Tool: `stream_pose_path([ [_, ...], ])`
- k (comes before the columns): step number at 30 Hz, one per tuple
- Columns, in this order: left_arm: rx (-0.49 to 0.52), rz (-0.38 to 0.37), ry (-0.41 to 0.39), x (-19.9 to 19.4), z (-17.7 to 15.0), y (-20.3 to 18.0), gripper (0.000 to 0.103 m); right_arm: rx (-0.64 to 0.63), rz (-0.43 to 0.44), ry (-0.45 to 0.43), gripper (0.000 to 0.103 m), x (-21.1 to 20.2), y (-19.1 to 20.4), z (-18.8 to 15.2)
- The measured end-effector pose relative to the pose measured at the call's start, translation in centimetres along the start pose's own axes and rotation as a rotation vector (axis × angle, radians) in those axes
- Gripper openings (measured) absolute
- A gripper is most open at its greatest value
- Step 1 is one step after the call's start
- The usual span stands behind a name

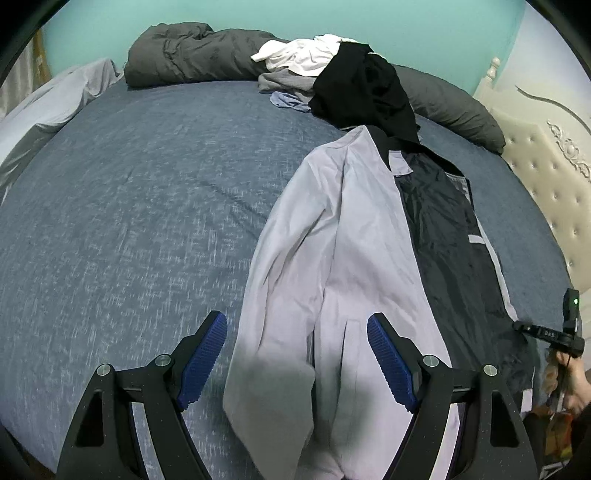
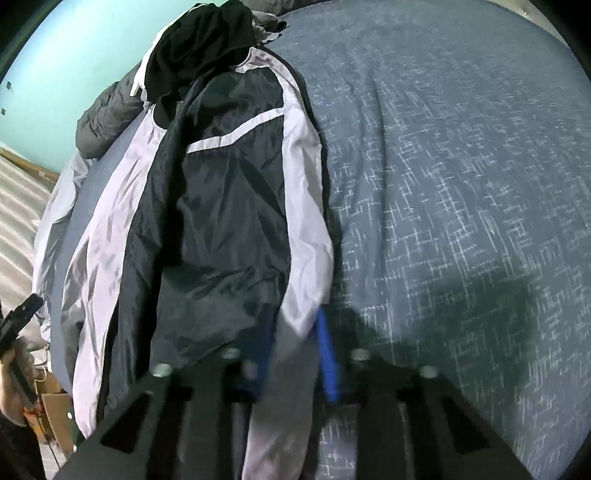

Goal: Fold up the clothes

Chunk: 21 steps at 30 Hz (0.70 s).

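A pale lilac and dark navy windbreaker jacket [image 1: 369,229] lay stretched lengthwise across a bed covered in a blue-grey heathered sheet [image 1: 140,206], its light panels folded toward the middle and its shiny dark lining showing along one side. The left gripper [image 1: 297,363], with black arms and ribbed blue pads, hovered over the jacket's near end with its jaws spread wide, the fabric lying between them but neither pad pressing on it. Seen from the right wrist camera, the right gripper [image 2: 295,354] had its blue fingers [image 2: 328,358] drawn close together on a pale fold at the jacket's near edge, the cloth pinched between them; motion blur softened that part of the view. At the far end of the jacket, a loose heap of clothes [image 1: 332,74], black, white, grey and light blue, rested against a rolled dark grey quilt [image 1: 192,55] beneath a turquoise wall [image 1: 332,18]. A cream tufted headboard [image 1: 546,177] stood at the bed's right side, and a dark grey pillow [image 1: 450,107] lay just before it.
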<state>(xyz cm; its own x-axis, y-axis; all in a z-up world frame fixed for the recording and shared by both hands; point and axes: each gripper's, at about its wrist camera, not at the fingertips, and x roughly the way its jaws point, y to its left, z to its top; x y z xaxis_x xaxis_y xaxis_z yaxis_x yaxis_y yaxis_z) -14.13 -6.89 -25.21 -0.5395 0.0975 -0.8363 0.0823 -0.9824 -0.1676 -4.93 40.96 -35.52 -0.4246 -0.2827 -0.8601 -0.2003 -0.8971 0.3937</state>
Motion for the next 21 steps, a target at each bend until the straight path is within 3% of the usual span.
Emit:
stream_pose_path([
  [3, 0.001, 0.004, 0.001, -0.4, -0.7, 0.3, 0.082, -0.033, -0.030, -0.032, 0.003, -1.2, 0.7, 0.0],
  [10, -0.015, 0.005, -0.009, -1.6, -1.9, 1.6, 0.082, -0.158, -0.129, -0.134, 0.002, -5.1, 4.1, 1.2],
  [16, -0.034, 0.007, -0.024, -2.5, -2.3, 3.0, 0.082, -0.170, -0.179, -0.175, 0.002, -8.1, 5.1, 3.0],
  [21, -0.060, 0.002, -0.034, -2.9, -2.3, 4.0, 0.082, -0.205, -0.066, -0.219, 0.002, -10.2, 9.7, 3.5],
])
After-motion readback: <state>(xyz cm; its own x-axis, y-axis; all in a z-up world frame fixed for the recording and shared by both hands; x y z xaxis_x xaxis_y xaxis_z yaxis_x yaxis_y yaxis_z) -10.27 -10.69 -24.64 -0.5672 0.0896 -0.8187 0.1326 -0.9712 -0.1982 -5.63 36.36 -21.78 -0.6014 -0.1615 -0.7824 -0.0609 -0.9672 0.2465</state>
